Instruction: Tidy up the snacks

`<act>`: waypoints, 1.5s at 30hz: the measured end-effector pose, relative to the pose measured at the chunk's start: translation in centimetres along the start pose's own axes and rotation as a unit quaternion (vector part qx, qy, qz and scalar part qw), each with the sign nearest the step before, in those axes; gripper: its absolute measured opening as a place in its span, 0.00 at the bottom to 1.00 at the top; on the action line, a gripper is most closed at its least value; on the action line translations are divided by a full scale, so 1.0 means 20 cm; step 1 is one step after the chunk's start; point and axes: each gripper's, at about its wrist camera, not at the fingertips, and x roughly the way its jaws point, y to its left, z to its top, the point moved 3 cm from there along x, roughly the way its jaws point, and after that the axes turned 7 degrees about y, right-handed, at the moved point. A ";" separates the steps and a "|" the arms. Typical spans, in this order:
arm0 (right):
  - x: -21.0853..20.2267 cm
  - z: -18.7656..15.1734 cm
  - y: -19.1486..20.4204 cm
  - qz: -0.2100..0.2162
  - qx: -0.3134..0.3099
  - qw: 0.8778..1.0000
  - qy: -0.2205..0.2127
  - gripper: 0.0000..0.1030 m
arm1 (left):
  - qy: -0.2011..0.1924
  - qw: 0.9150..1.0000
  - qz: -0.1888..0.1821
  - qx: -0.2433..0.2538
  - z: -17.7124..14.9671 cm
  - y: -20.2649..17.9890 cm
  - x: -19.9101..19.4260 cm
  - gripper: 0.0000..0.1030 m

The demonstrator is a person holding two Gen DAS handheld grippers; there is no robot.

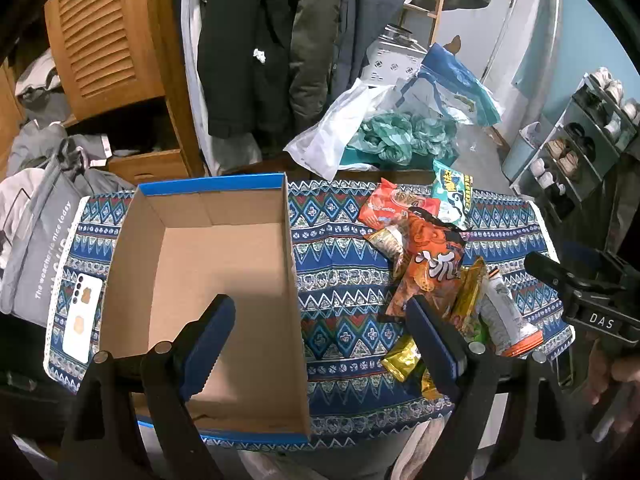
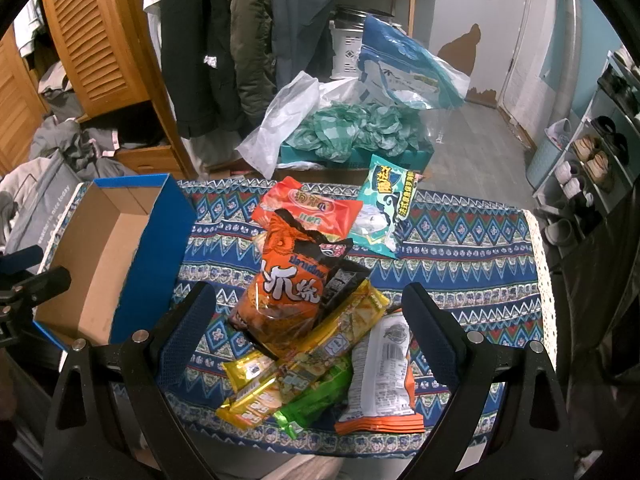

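Two hand-held grippers we hold spread wide, gripping nothing: the left hand-held gripper (image 1: 318,342) over the near edge of the cardboard box (image 1: 224,264), the right hand-held gripper (image 2: 308,332) straddling the snack pile (image 2: 316,320). Right of the box, snacks lie heaped on the patterned cloth (image 2: 460,248) covering the bench, an orange bag (image 2: 286,284) topmost

Open, empty brown cardboard box with blue outer walls (image 1: 208,264), upright at the worktop's left; beside it to the right, a loose overlapping heap of snack packets: orange bag (image 2: 286,284), red pouch (image 2: 308,206), teal packet (image 2: 384,204), yellow bars (image 2: 316,344), green wrapper (image 2: 316,396), white-and-orange pouch (image 2: 384,376).
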 end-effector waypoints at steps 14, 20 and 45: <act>0.01 -0.02 -0.03 -0.006 0.000 1.000 0.002 0.90 | 0.010 1.000 0.010 0.007 0.02 -0.02 0.04 0.86; 0.03 -0.01 -0.10 -0.009 0.005 1.000 0.012 0.90 | 0.025 1.000 0.011 0.016 0.03 -0.08 0.09 0.86; 0.39 -0.18 -0.44 -0.019 0.075 0.989 0.122 0.90 | 0.110 0.991 -0.004 0.075 0.04 -0.46 0.44 0.86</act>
